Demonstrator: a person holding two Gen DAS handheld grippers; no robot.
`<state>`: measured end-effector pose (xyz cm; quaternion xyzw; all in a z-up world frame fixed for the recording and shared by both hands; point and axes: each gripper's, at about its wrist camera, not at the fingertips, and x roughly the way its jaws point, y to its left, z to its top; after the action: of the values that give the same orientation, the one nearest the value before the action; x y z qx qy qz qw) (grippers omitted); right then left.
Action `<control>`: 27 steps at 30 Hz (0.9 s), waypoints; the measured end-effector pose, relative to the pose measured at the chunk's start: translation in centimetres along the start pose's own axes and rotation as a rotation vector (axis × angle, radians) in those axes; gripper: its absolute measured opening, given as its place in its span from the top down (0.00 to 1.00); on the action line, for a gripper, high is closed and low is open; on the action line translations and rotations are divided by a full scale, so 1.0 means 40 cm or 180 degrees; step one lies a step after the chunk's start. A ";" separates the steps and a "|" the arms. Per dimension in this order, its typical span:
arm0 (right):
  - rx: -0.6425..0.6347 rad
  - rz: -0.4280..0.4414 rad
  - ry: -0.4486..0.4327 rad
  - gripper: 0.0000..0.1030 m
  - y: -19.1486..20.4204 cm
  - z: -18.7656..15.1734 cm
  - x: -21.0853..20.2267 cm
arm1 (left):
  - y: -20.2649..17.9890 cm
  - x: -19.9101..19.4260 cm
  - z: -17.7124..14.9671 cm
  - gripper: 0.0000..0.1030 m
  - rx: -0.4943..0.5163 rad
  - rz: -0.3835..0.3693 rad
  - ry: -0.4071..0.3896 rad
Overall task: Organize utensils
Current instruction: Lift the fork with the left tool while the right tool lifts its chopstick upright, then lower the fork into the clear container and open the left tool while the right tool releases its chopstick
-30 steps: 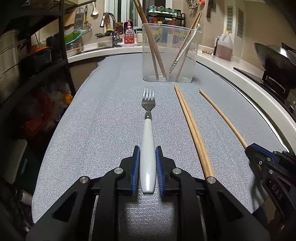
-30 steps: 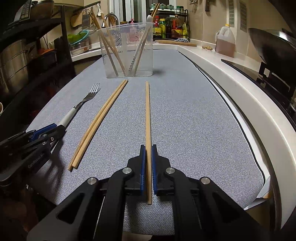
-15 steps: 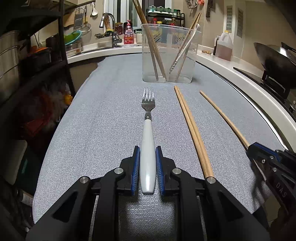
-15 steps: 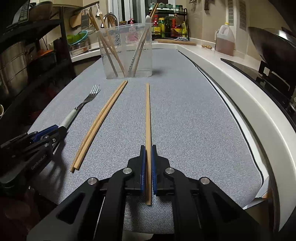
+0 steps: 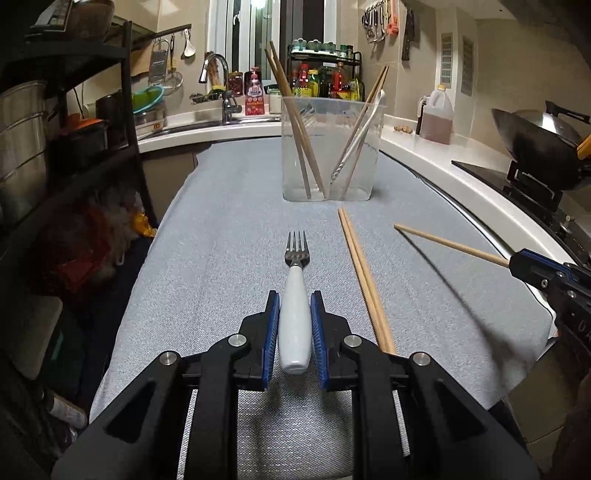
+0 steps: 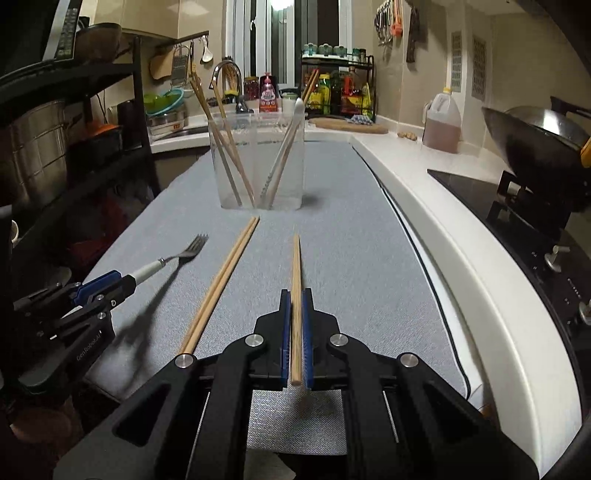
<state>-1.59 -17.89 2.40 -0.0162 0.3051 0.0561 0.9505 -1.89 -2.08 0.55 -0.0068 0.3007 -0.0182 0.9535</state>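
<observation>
A grey cloth (image 5: 229,229) covers the worktop (image 6: 461,236), whose white edge curves off to the right. Ahead stands a window (image 5: 266,33) above a sink tap (image 5: 216,70). Dark shelving (image 5: 74,110) stands left, a wok (image 6: 535,140) right, and beige tiled walls (image 5: 517,66) lie under dim light.

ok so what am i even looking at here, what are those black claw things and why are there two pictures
There is no robot here. A person holds two handheld grippers, each with a camera looking forward along its jaws, so each picture is one gripper's own view.

In the left view, the left gripper has its jaws closed on the white handle of a fork. In the right view, the right gripper has its jaws closed on a single chopstick.

A pair of chopsticks lies on the grey mat. Behind stands a clear container holding more chopsticks.
</observation>
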 end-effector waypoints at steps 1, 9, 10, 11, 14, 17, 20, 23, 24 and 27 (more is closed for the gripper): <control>0.0000 0.0005 -0.0024 0.94 -0.002 0.006 -0.008 | -0.003 -0.007 0.001 0.83 0.0007 -0.0012 -0.0019; -0.0021 0.0057 -0.0230 0.94 -0.008 0.077 -0.062 | -0.011 -0.053 0.039 0.83 -0.0024 -0.0107 -0.0122; -0.0029 0.0068 -0.0251 0.94 -0.009 0.089 -0.068 | -0.007 -0.059 0.050 0.83 -0.0035 -0.0114 -0.0139; -0.0029 0.0084 -0.0284 0.94 -0.011 0.106 -0.075 | 0.000 -0.066 0.066 0.83 -0.0053 -0.0131 -0.0161; -0.0018 0.0138 -0.0337 0.94 -0.017 0.149 -0.084 | 0.010 -0.077 0.113 0.83 -0.0060 -0.0190 -0.0199; -0.0021 0.0162 -0.0388 0.94 -0.019 0.194 -0.084 | 0.019 -0.083 0.164 0.83 -0.0039 -0.0225 -0.0246; -0.0023 0.0197 -0.0397 0.94 -0.015 0.232 -0.076 | 0.031 -0.083 0.217 0.83 -0.0039 -0.0270 -0.0255; -0.0026 0.0250 -0.0374 0.94 -0.009 0.274 -0.067 | 0.046 -0.074 0.271 0.83 -0.0086 -0.0338 -0.0187; -0.0021 0.0271 -0.0370 0.94 -0.008 0.291 -0.064 | 0.051 -0.070 0.283 0.83 -0.0108 -0.0365 -0.0161; -0.0040 0.0360 -0.0367 0.94 -0.007 0.340 -0.061 | 0.067 -0.060 0.338 0.83 -0.0182 -0.0463 -0.0063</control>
<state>4.34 -17.51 14.87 -0.0017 0.2499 0.1124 0.9617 3.98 0.73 12.93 -0.0561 0.2905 -0.0787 0.9520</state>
